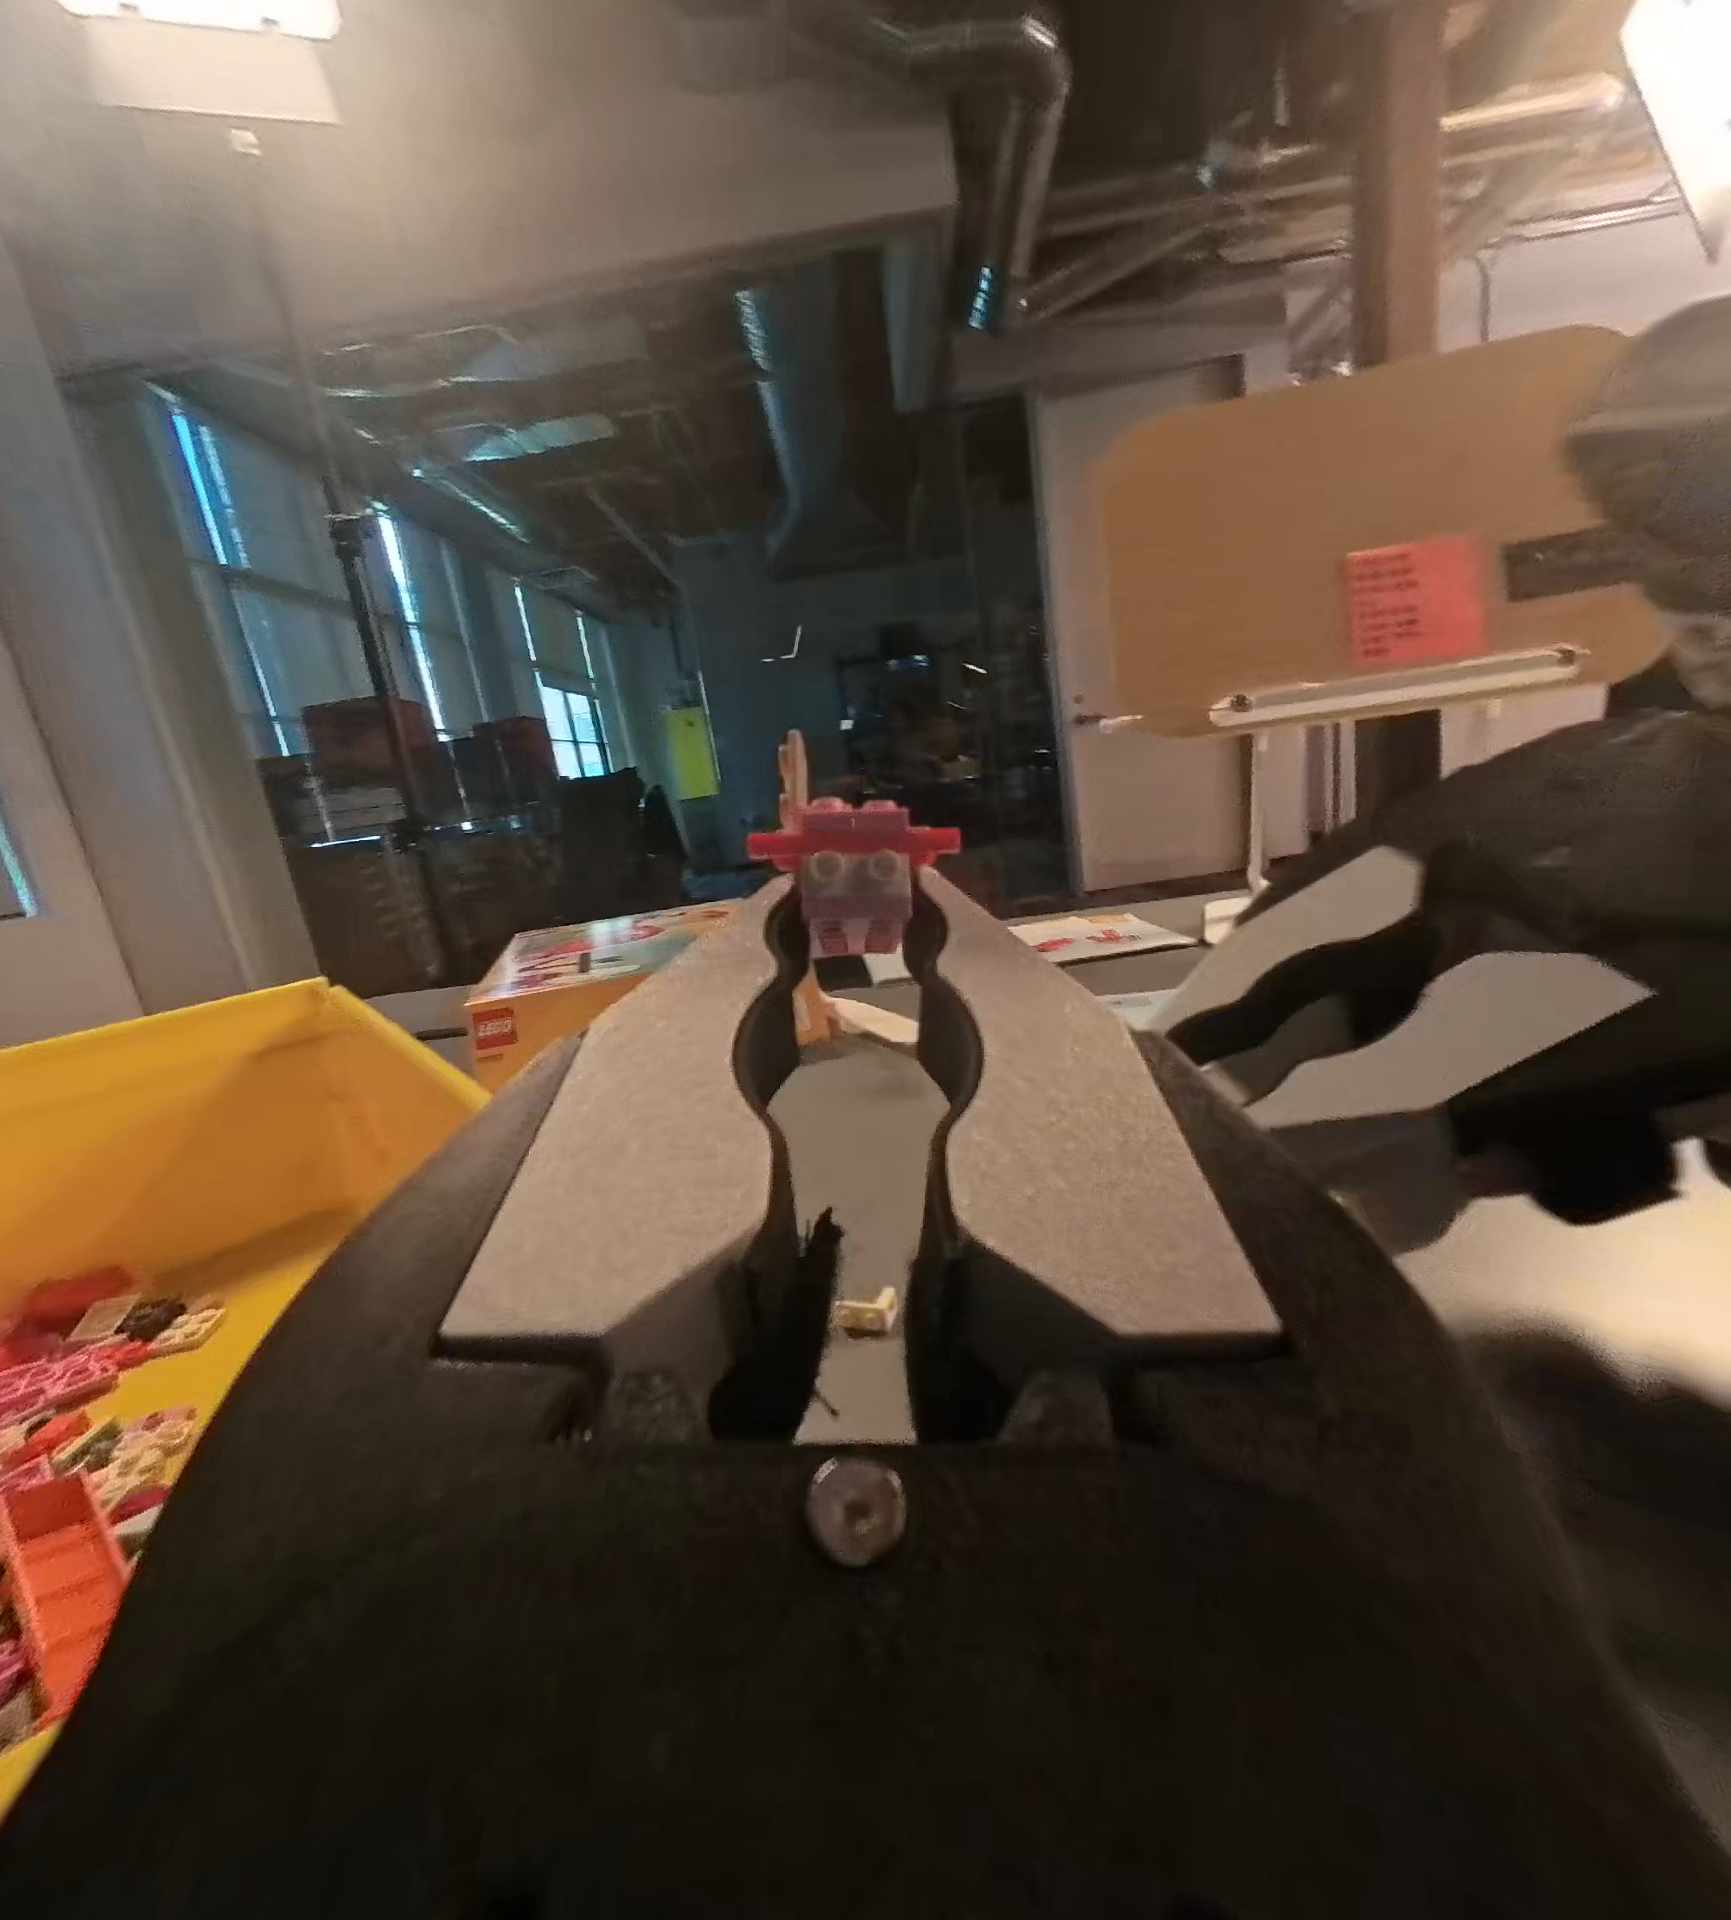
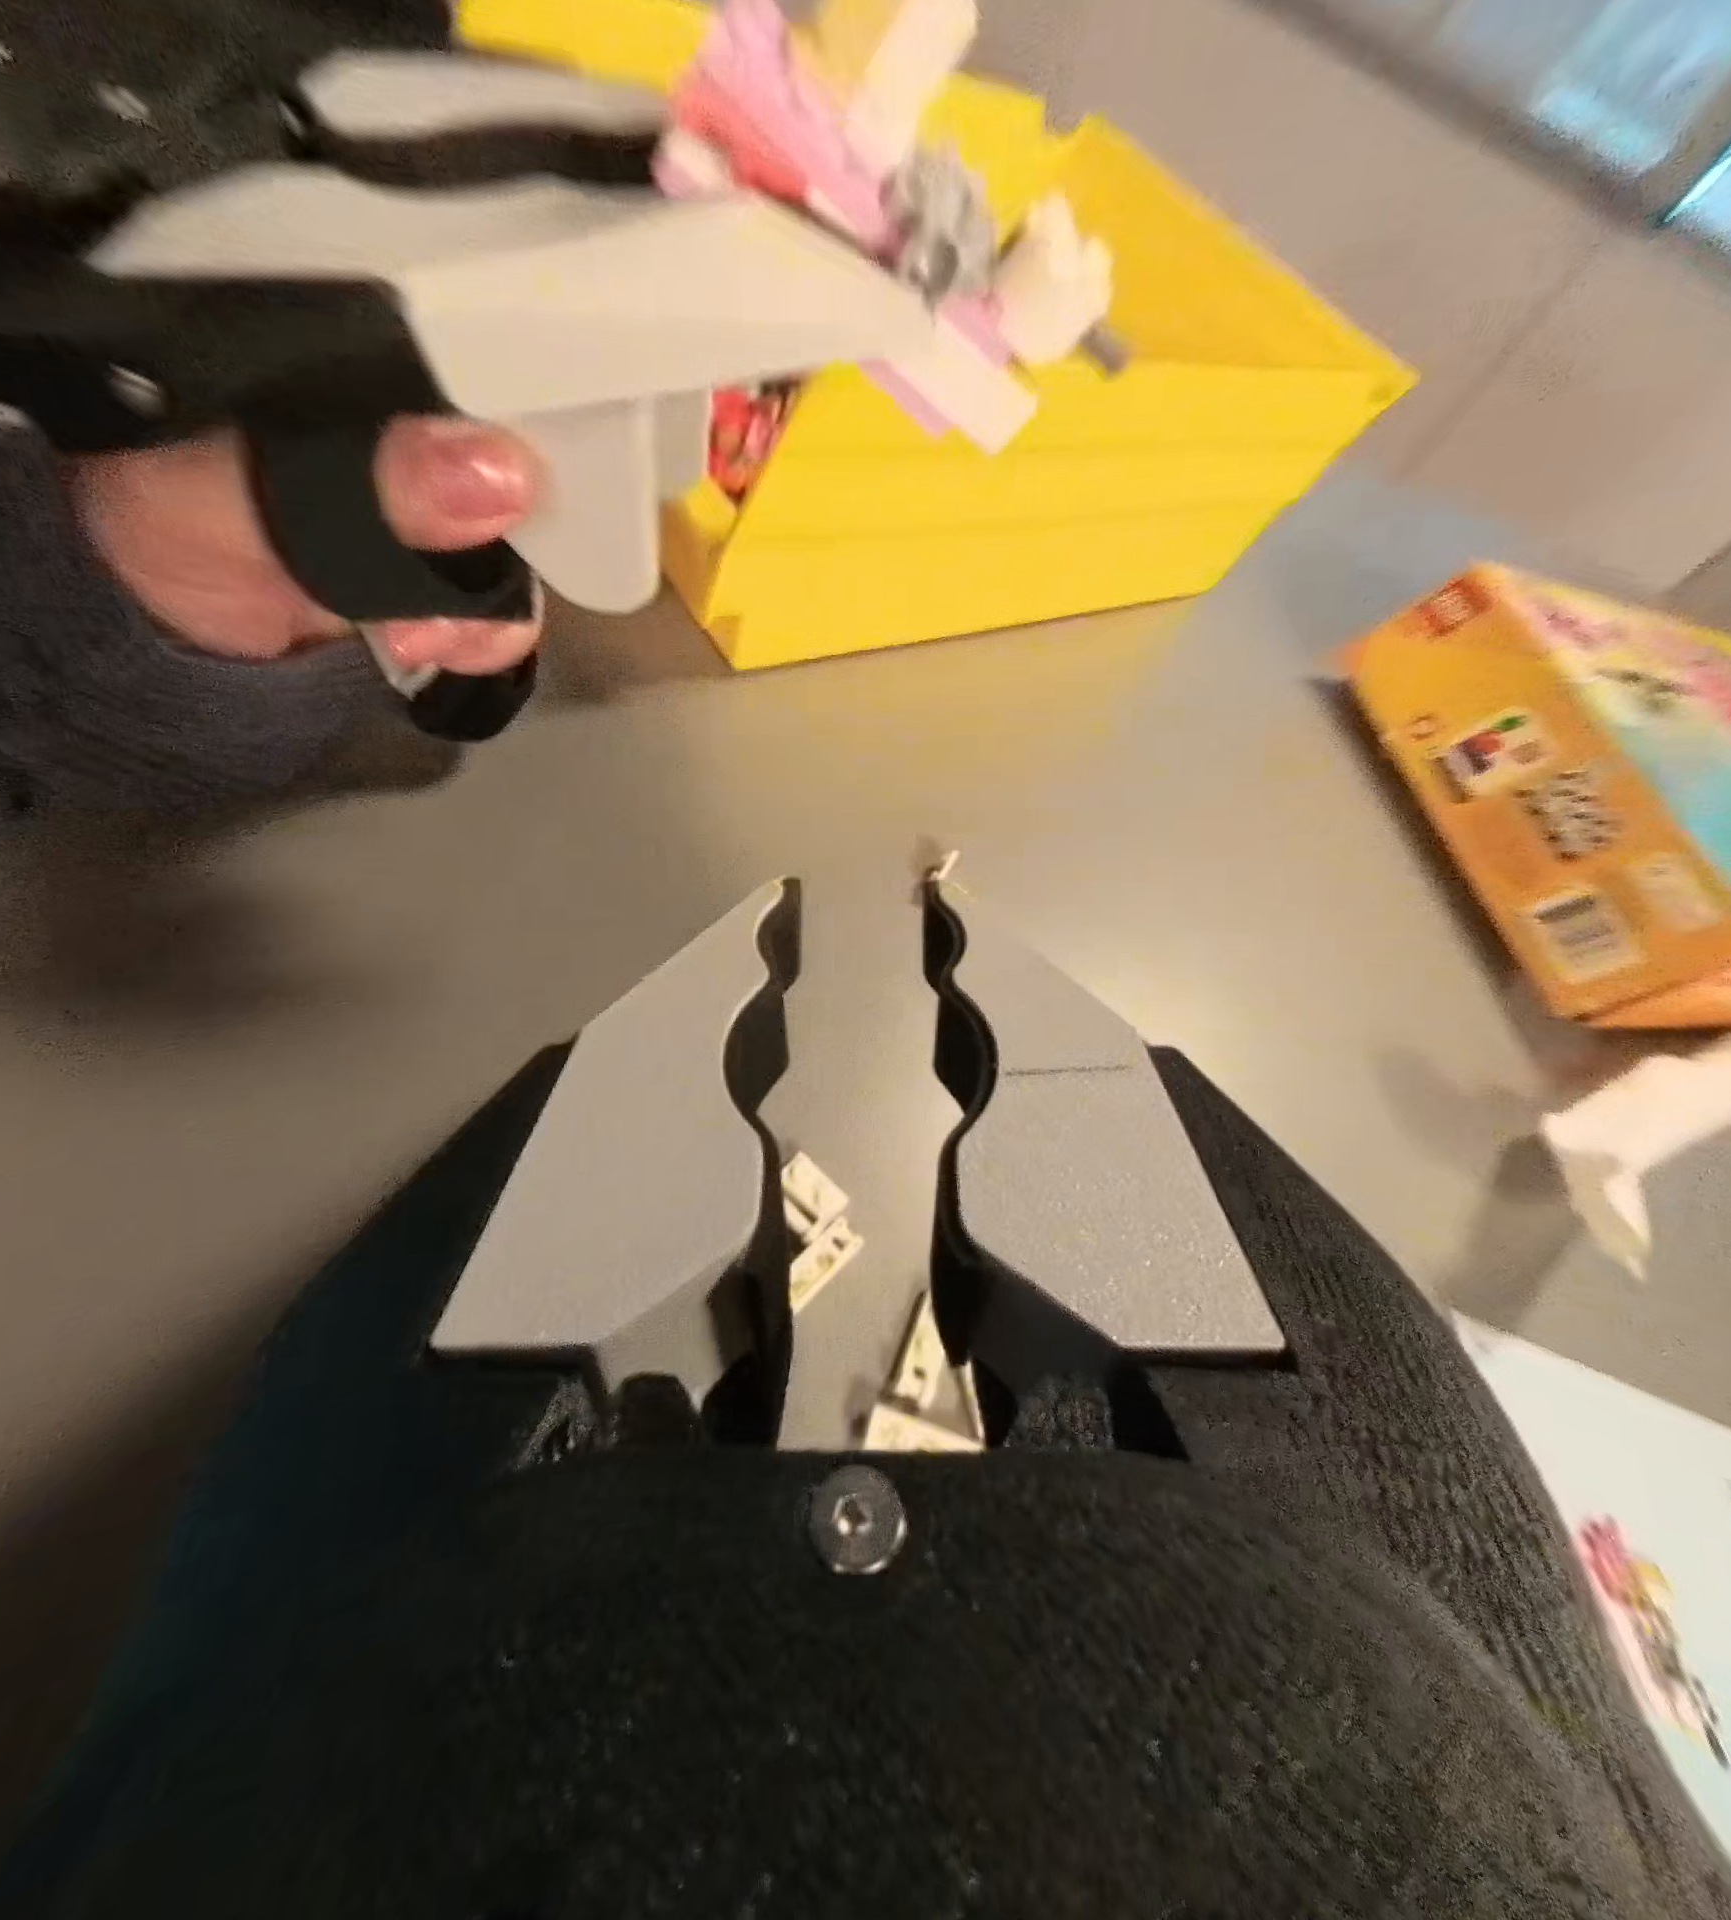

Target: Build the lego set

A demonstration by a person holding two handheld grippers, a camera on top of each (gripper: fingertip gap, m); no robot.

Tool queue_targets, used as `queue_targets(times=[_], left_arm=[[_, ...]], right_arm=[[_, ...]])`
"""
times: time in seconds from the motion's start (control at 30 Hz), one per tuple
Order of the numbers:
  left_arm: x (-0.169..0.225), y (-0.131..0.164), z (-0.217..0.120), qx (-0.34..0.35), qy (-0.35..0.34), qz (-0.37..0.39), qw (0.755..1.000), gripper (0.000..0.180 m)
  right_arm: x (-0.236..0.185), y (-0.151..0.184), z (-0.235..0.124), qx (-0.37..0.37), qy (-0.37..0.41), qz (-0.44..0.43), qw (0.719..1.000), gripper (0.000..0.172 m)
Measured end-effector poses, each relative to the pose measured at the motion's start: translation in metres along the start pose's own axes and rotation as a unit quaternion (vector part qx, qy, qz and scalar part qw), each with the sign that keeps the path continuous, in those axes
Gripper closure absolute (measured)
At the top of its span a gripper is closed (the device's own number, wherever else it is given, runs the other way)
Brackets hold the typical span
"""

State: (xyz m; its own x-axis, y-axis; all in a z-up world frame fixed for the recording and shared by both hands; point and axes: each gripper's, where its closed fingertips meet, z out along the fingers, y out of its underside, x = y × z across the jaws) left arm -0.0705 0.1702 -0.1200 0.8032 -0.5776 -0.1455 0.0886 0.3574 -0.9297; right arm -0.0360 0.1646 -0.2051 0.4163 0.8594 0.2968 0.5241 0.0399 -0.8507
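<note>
Left wrist view: left gripper [image 1: 856, 914] pinches a small pink, red and grey toy-brick build [image 1: 853, 883] at its fingertips, raised beside the yellow plastic bin [image 1: 217, 1091]. Right gripper [image 2: 861, 904] hangs spread, nothing gripped, above the grey table [image 2: 1100, 748], with small white bricks [image 2: 819, 1226] below.

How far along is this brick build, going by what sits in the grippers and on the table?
Done: a small pink, red and grey brick model is already stacked. In hand: the left gripper is shut on it, held above the table. The right gripper is open, holding nothing. Left: many bricks in the yellow bin and loose pale pieces under the right gripper.
</note>
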Motion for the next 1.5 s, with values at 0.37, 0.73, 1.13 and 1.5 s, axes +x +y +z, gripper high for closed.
queue_targets(times=[0.37,0.73,1.13,1.5], left_arm=[[-0.017,0.002,-0.003,0.002,-0.027,-0.052,0.998,0.165],[-0.006,0.006,0.001,-0.010,0.004,-0.051,0.999,0.164],[0.043,0.022,0.007,-0.061,0.135,-0.038,0.988,0.165],[0.070,0.024,0.003,-0.071,0.203,-0.028,0.976,0.165]], right_arm=[[0.017,0.036,0.068,-0.154,-0.103,0.035,0.982,0.144],[0.029,0.014,0.055,-0.055,-0.018,-0.009,0.998,0.170],[-0.039,0.083,-0.083,-0.077,0.064,-0.090,0.991,0.170],[-0.051,0.114,-0.136,-0.143,-0.083,0.024,0.986,0.144]])
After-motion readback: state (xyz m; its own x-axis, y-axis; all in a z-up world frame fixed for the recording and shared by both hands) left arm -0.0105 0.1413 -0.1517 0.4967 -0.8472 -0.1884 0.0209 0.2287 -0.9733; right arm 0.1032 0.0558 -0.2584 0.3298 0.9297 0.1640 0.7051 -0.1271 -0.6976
